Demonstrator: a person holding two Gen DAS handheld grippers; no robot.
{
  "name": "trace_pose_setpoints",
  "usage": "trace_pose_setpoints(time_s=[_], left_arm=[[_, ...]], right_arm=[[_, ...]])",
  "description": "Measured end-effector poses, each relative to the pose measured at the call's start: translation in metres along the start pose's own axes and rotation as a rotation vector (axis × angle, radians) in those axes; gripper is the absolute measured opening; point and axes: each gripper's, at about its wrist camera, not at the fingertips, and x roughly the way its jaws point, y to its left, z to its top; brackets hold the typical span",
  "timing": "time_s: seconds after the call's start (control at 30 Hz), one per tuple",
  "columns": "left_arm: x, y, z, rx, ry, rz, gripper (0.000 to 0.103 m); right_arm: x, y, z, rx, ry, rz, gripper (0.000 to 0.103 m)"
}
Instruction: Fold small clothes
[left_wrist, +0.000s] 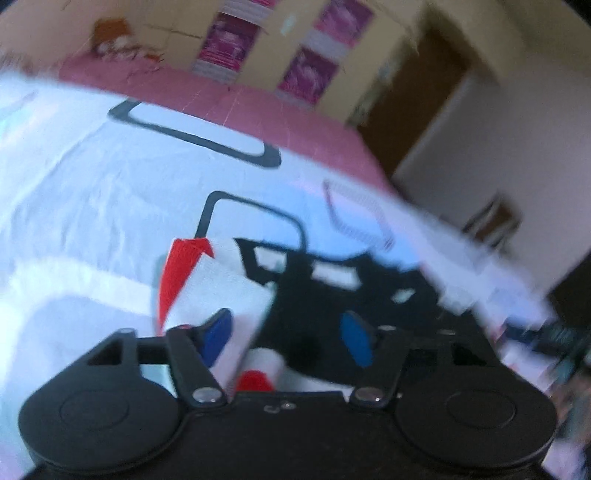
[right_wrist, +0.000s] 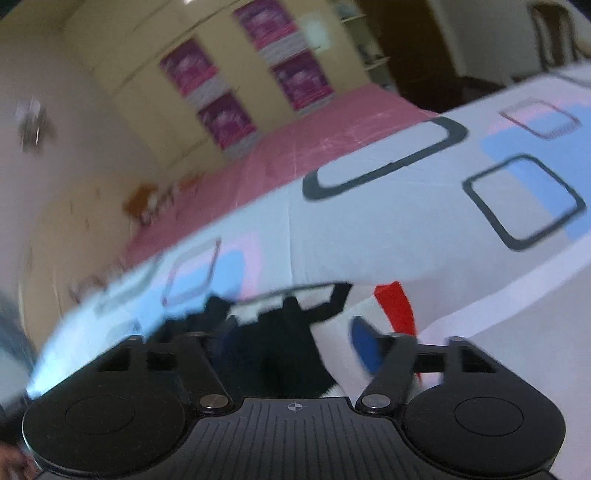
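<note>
A small white garment (left_wrist: 221, 284) with a red trim (left_wrist: 177, 273) and a black print (left_wrist: 314, 295) lies bunched on the patterned bedsheet (left_wrist: 92, 184). My left gripper (left_wrist: 288, 338) is right over it, its blue pads (left_wrist: 218, 336) spread apart with cloth lying between them and no pad seen pressing. In the right wrist view the same garment (right_wrist: 280, 350) shows its black print and red trim (right_wrist: 397, 306). My right gripper (right_wrist: 295, 345) also stands open over it, one blue pad (right_wrist: 364, 347) beside the white cloth. Both views are motion-blurred.
The white sheet with black, blue and pink squares (right_wrist: 369, 229) covers a bed with a pink cover (right_wrist: 314, 136) behind it. A cream wardrobe with magenta panels (left_wrist: 273, 48) stands past the bed, a dark doorway (left_wrist: 424, 85) to its right.
</note>
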Motion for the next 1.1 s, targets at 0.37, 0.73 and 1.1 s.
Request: trace_pose_setpoints(time_s=[0.37, 0.73, 1.1], left_arm=[[0.002, -0.04, -0.007, 0.312, -0.095, 0.162, 0.006], [0.013, -0.037, -0.006, 0.214, -0.077, 0.251, 0.034], [0.025, -0.128, -0.029, 0.408, -0.09, 0.09, 0.064]], right_arm=[[0.024, 0.043, -0.021, -0.443, -0.002, -0.187, 0.003], [0.04, 0.024, -0.03, -0.397, -0.003, -0.286, 0.007], [0.043, 0.113, -0.06, -0.497, -0.018, -0.067, 0.043]])
